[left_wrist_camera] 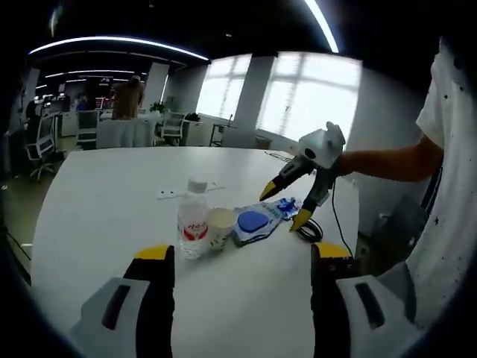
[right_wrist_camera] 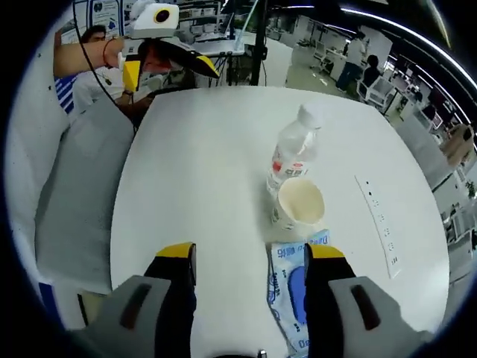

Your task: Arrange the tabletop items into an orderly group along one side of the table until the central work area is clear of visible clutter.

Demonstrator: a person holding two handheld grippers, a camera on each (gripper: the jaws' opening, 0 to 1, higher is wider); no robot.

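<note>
The water bottle (right_wrist_camera: 293, 153), the paper cup (right_wrist_camera: 298, 203) and the blue wet-wipes pack (right_wrist_camera: 294, 291) already sit as a tight cluster on the white table (right_wrist_camera: 194, 164). In the right gripper view the bottle stands upright straight ahead of the jaws, the cup just nearer and touching or nearly touching it, and the pack lies flat between the jaw tips, partly under the right-hand jaw. The right gripper (right_wrist_camera: 252, 257) is spread wide and holds nothing.

In the left gripper view the same cluster lies ahead of the jaws, between their lines and a little beyond the tips: bottle (left_wrist_camera: 193, 221) on the left, cup (left_wrist_camera: 220, 226) beside it, pack (left_wrist_camera: 261, 218) to the right. The left gripper (left_wrist_camera: 242, 255) is also wide and empty.

Further out, a white power strip (right_wrist_camera: 378, 224) lies flat beyond the cup, off to the right-hand side of the right jaws.

The step in hand looks like taking the pack. It is thin and soft, so a low, level approach, pinching one edge, should lift it cleanly; keep the far jaw clear of the light cup, which would tip easily.
</note>
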